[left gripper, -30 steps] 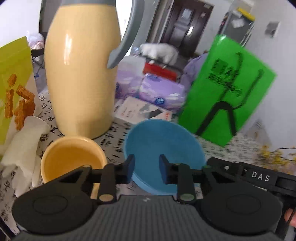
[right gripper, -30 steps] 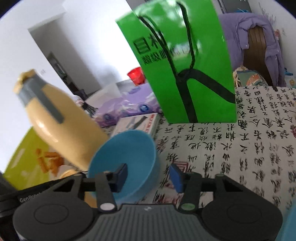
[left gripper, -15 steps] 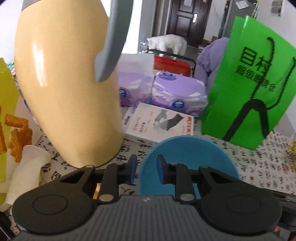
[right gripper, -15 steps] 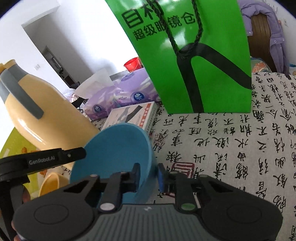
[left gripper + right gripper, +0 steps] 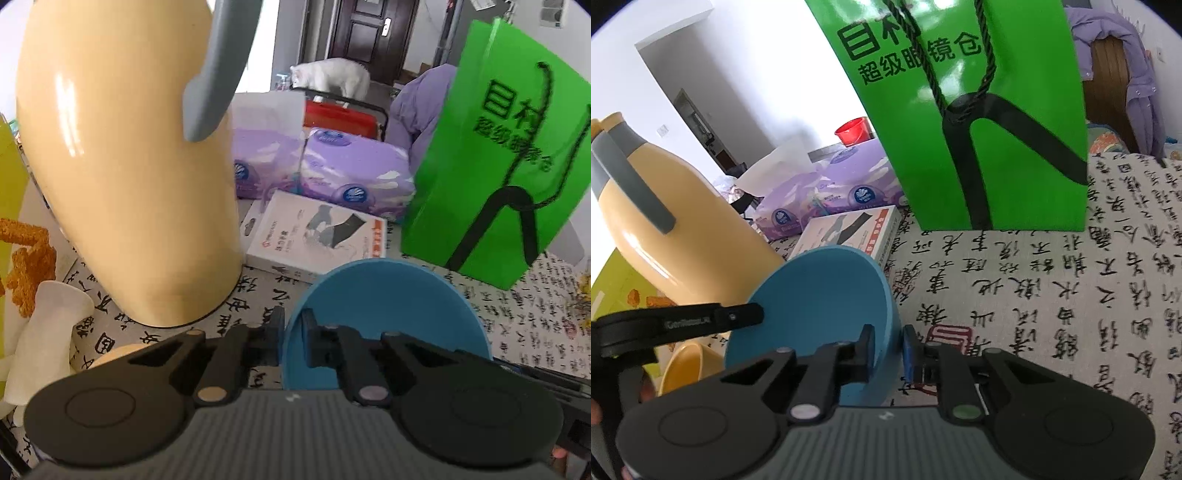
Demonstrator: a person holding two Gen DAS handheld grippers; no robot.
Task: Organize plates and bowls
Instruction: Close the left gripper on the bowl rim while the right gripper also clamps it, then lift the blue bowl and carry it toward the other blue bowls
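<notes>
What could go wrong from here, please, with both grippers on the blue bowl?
1. The left gripper and right gripper each pinch only the thin rim of the tilted blue bowl; uneven pulls could twist it loose.
2. The yellow jug stands close beside the bowl, so a swing to that side could knock it.
3. The yellow bowl sits just below; a dropped blue bowl could strike it.

Legible text: bag, left gripper, tablecloth.
Green paper bag (image 5: 979, 122), far right: dark print "目" over "超级眼镜仓". Left gripper (image 5: 753, 317) arm: small lettering, blurred, starts "Gen". Tablecloth (image 5: 1052, 295): black brush calligraphy and a red seal, not readable. White box (image 5: 314, 236): print too small.
</notes>
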